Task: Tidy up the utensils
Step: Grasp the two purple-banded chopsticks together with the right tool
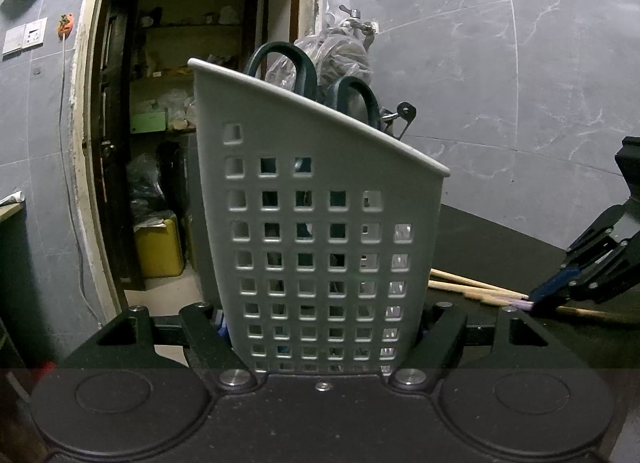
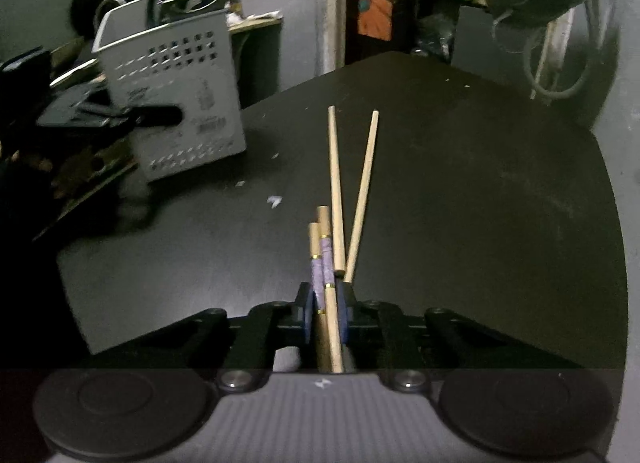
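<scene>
Your right gripper is clamping two purple-banded chopsticks unevenly, well apart from the caddy your left gripper is gripping, so one is risking slipping out.

White square-holed caddy — purple-banded tan chopsticks, black table.

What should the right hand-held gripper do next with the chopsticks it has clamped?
Probably lift them clear and carry them left toward the basket. The right hand-held gripper is shut on the two purple-wrapped chopsticks, while two plain chopsticks lie on the black table. The left hand-held gripper holds the basket, open top free.
</scene>
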A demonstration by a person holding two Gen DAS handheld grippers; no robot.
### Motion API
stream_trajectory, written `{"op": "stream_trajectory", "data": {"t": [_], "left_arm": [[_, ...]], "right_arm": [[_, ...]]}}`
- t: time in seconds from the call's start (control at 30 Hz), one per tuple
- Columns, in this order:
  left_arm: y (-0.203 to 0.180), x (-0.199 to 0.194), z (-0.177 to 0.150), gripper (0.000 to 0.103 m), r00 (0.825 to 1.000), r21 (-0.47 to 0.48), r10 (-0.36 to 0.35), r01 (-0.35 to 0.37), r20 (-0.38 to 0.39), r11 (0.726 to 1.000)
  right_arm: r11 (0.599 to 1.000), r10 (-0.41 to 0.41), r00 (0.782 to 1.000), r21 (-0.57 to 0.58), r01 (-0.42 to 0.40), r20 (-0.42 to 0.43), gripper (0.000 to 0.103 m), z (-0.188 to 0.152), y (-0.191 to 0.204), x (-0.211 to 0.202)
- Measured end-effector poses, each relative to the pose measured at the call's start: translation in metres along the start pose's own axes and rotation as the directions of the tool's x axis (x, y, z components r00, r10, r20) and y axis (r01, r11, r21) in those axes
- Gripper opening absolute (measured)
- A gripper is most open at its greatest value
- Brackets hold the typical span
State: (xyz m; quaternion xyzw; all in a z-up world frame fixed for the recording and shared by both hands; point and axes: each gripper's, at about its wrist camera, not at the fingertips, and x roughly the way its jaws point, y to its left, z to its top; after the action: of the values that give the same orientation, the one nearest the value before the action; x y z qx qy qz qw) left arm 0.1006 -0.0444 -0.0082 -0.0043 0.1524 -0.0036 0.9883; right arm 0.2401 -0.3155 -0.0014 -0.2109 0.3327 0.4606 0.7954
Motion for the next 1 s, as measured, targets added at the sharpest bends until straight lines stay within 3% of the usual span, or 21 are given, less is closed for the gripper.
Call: {"op": "stream_trajectory", "data": {"t": [0.27,0.43,1.0], "left_arm": [[0.001,0.000,-0.002,0.077,1.000,-0.002,-0.004,0.004,-0.002,1.000],[0.001,0.000,-0.002,0.077,1.000,-0.002,-0.004,0.004,-0.002,1.000],[0.001,0.003,-0.002,0.077,1.000,-0.003,-0.006,0.006,-0.012,1.000]], "right_arm": [[0.992,-0.091,0.996,0.088,0.092,-0.014,0.016,0.018,0.018,0.016],[0.987,-0.089,0.996,0.130,0.090,-0.011,0.019,0.021,0.015,0.020],[0.973,-0.116,0.993,0.201,0.116,-0.011,0.013,0.030,0.016,0.027]]}}
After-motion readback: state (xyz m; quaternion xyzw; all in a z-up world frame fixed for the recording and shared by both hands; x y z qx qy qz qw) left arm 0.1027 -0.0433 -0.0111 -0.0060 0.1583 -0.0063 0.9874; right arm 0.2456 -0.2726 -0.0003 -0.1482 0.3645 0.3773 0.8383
